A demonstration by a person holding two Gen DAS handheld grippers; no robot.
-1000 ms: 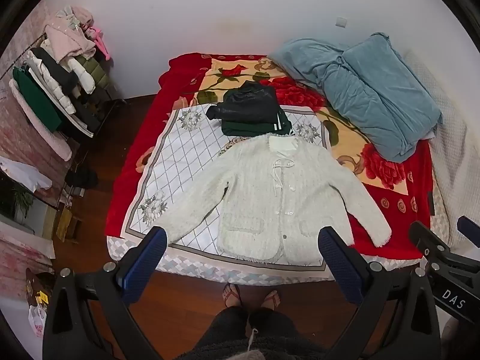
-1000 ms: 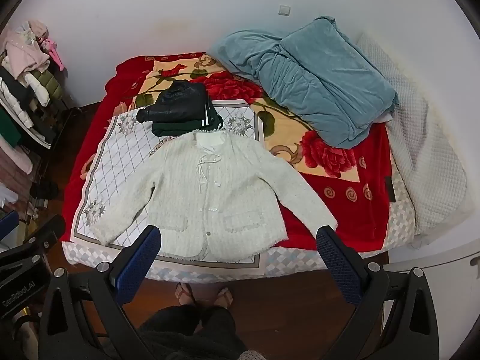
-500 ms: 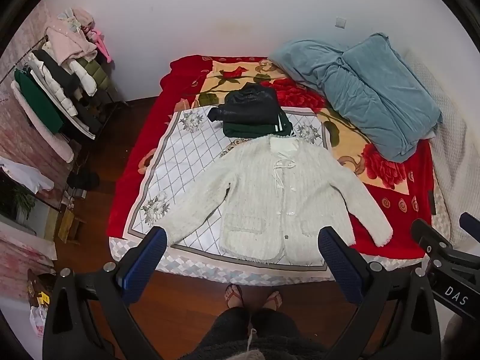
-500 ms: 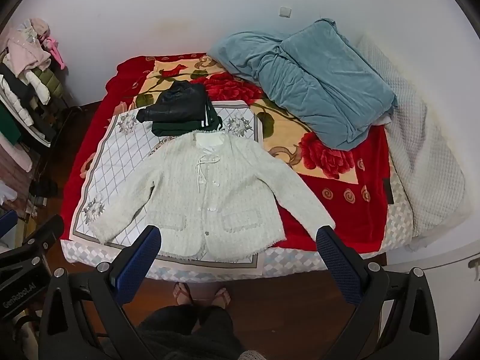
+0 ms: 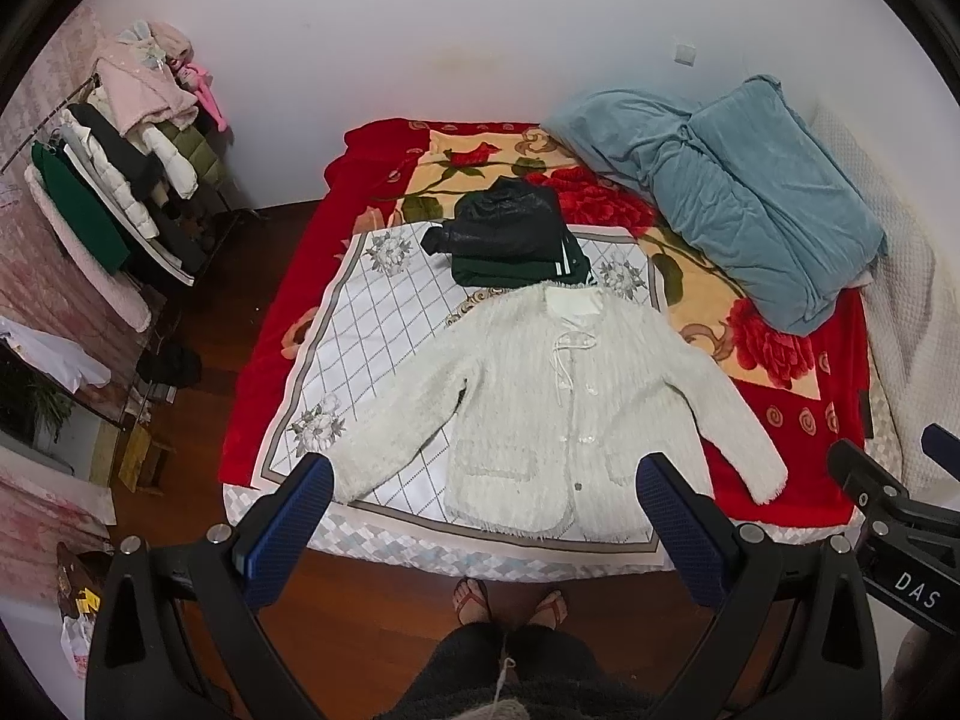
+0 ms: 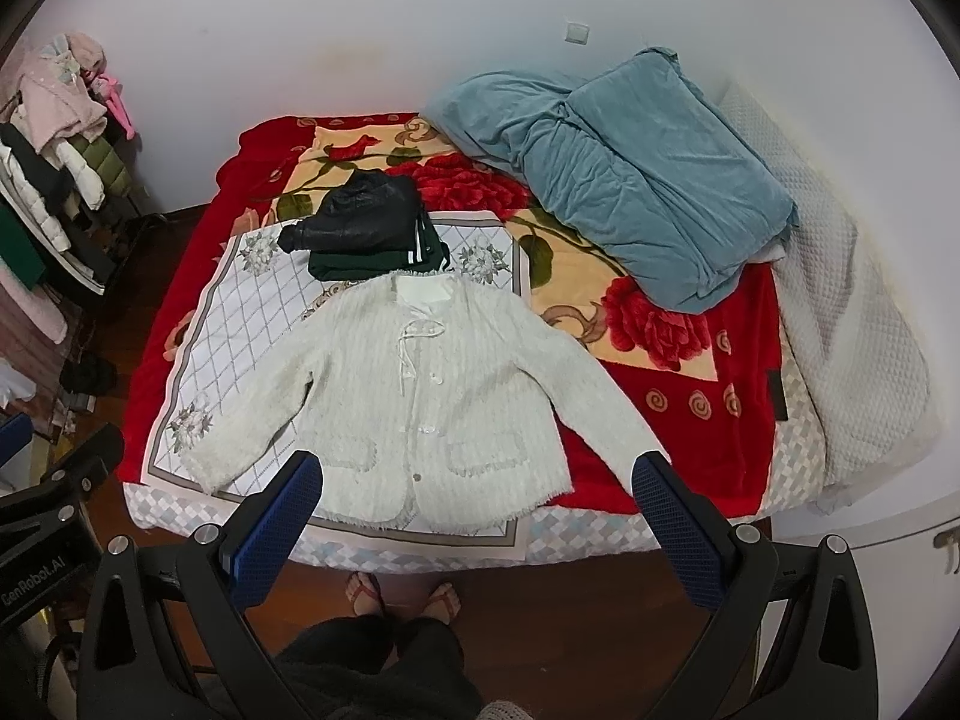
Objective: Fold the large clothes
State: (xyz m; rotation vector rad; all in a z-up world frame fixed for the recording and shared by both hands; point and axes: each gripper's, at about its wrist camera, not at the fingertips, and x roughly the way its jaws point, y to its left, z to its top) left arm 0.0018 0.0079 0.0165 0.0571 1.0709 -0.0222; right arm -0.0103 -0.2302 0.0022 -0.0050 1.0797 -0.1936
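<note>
A white fuzzy cardigan [image 5: 558, 402] lies flat and face up on the bed, sleeves spread, hem toward me; it also shows in the right wrist view [image 6: 420, 390]. Behind its collar sits a folded pile, a black jacket [image 5: 504, 225] on a dark green garment [image 5: 516, 270]. My left gripper [image 5: 483, 516] is open and empty, held above the floor in front of the bed's near edge. My right gripper [image 6: 477, 510] is open and empty at the same height, to the right of the left one.
The bed carries a red floral blanket [image 5: 798, 414] and a white checked cloth [image 5: 384, 324]. A blue quilt [image 5: 750, 198] is heaped at the back right. A clothes rack [image 5: 114, 192] stands at the left. The person's sandalled feet [image 5: 510, 600] stand on wooden floor.
Both views have shifted very slightly; the bed and cardigan sit a touch lower in frame. Nothing on the bed has moved and both grippers stay open.
</note>
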